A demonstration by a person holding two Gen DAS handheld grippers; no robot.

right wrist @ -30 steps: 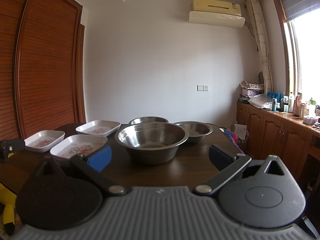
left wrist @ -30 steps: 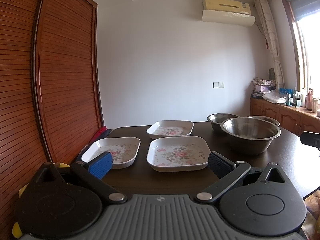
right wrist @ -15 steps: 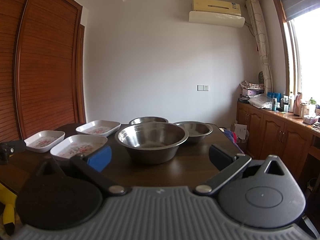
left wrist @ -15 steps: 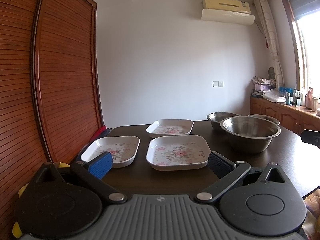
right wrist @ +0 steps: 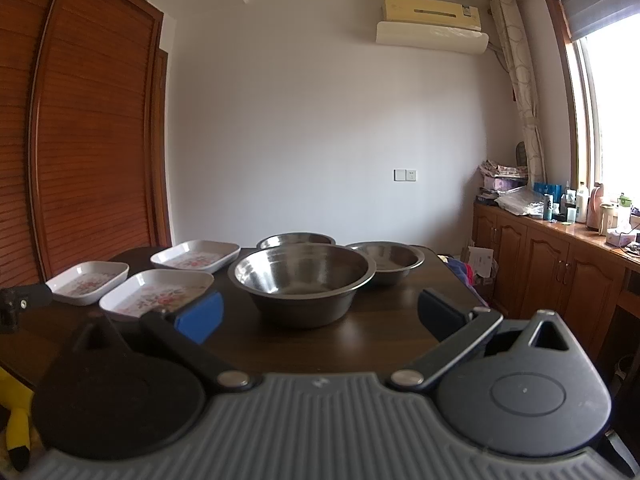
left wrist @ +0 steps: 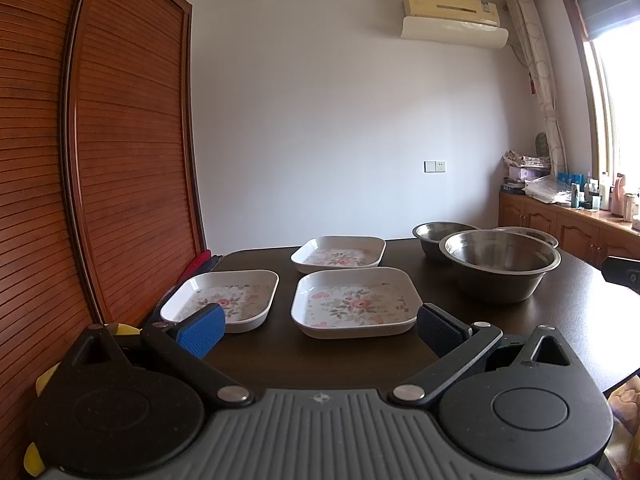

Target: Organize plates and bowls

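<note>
Three white square plates with flower prints lie on the dark table (left wrist: 568, 320): a near middle plate (left wrist: 354, 302), a left plate (left wrist: 224, 296) and a far plate (left wrist: 340, 254). Three steel bowls stand to their right: a large near bowl (left wrist: 500, 262), a far left bowl (left wrist: 440, 234) and a far right bowl (right wrist: 386, 260). My left gripper (left wrist: 320, 326) is open and empty, just short of the near middle plate. My right gripper (right wrist: 320, 314) is open and empty in front of the large bowl (right wrist: 302, 280).
A slatted wooden wardrobe (left wrist: 100, 160) stands left of the table. A wooden cabinet (right wrist: 560, 264) with bottles runs along the right wall under the window. Red and dark cloth (left wrist: 200, 262) hangs at the table's left edge.
The left gripper view has shifted slightly; the plates sit a little higher in it. The right gripper has not visibly moved. Both stay open.
</note>
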